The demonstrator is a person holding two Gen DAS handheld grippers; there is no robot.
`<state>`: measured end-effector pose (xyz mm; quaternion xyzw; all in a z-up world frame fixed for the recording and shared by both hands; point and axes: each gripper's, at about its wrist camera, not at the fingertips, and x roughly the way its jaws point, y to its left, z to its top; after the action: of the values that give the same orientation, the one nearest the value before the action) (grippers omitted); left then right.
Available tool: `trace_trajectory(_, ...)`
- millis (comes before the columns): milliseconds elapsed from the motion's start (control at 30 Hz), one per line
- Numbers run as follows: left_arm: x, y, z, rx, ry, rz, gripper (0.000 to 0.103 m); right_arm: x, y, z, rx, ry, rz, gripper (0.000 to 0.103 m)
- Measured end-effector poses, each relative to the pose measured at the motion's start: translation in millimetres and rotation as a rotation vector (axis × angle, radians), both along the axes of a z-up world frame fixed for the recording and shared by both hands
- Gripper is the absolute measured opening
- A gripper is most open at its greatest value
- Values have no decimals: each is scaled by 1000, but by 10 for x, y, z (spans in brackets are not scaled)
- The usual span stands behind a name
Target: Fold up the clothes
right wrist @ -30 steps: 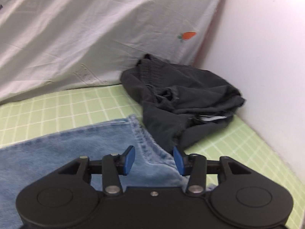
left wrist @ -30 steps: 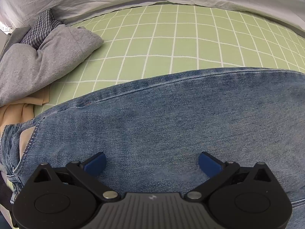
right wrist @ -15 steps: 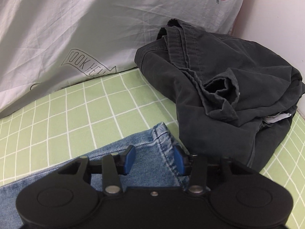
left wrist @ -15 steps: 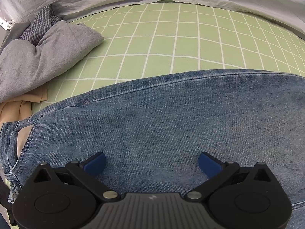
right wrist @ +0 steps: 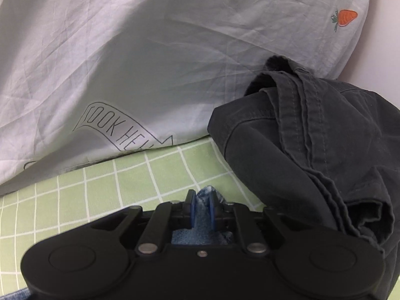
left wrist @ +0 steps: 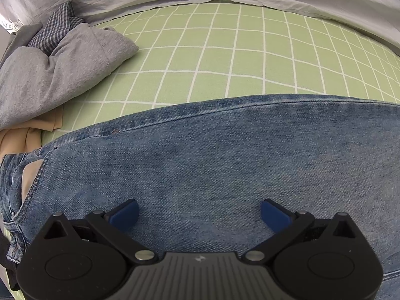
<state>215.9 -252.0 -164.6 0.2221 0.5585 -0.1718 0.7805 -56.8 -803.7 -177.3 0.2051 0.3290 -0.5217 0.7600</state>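
A: What carried it all?

B: A bed (left wrist: 225,57) with a green checked sheet, and a pale quilt (right wrist: 150,50) bunched along its far edge. The jeans (left wrist: 212,162) took up most of the near half, spread flat with one long seam running across the sheet.

A: How far along was the folding?

B: Hard to settle. In the left view the denim lay flat and smooth, in what looked like one layer, though a fold lower down would not show. One end of the jeans was lifted off the sheet in the right claw (right wrist: 202,208), which fits a fold being carried over. Whether other clothes were already folded, neither view showed.

A: And the claws?

B: The right one was pressed together on a bunched bit of blue denim, near the far right corner of the bed. The left claw (left wrist: 198,213) was spread wide, its blue pads low over the denim and well apart, gripping nothing. Whether it touched the cloth I could not tell.

A: What else lay around?

B: A dark crumpled garment (right wrist: 312,150) sat heaped in the far right corner, just beside the pinched denim. At the left edge was a loose grey top (left wrist: 50,75) with a checked cloth (left wrist: 57,30) tucked behind it, and something beige (left wrist: 27,135) under both.

A: Anything in the way?

B: The dark heap crowded the right end. The middle of the sheet beyond the jeans was bare.
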Motion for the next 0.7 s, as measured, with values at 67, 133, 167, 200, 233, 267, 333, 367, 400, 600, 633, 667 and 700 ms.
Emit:
trace_trajectory(67, -2, -2, 0, 1, 0, 4, 103, -70, 114, 28, -6, 2, 1, 14)
trace_trajectory(133, -8, -3, 1, 3, -4, 7, 103, -234, 338, 52, -19, 4, 14, 16)
trace_trajectory(167, -14, -3, 3, 5, -8, 8, 103, -316, 451, 64, -26, 5, 20, 16)
trace_trajectory(200, -22, -10, 5, 8, -12, 10, 103, -398, 563, 76, -32, 6, 26, 16)
trace_trajectory(233, -30, -16, 7, 11, -16, 11, 103, -479, 676, 88, -39, 7, 32, 16)
trace_trajectory(267, -38, -24, 9, 16, -20, 9, 103, -561, 788, 100, -45, 8, 38, 16)
trace_trajectory(333, -49, -40, 12, 25, -25, 3, 103, -725, 1013, 125, -59, 9, 50, 17)
trace_trajectory(367, -43, -44, 13, 27, -24, 0, 103, -856, 1010, 78, -25, 6, 27, 17)
trace_trajectory(400, -36, -43, 14, 27, -20, -1, 103, -976, 996, 28, 6, 2, -9, 17)
trace_trajectory(600, 23, -15, 82, 30, 8, 5, 95, -1458, 1192, 29, 66, -133, -154, 18)
trace_trajectory(633, 3, 0, 139, 28, -12, 0, 95, -1497, 1236, 48, 79, -135, -172, 21)
trace_trajectory(667, -36, 55, 228, 5, -35, 4, 95, -1517, 1308, 70, 91, -124, -186, 29)
trace_trajectory(700, -78, 114, 316, -18, -56, 8, 96, -1536, 1381, 92, 102, -113, -200, 34)
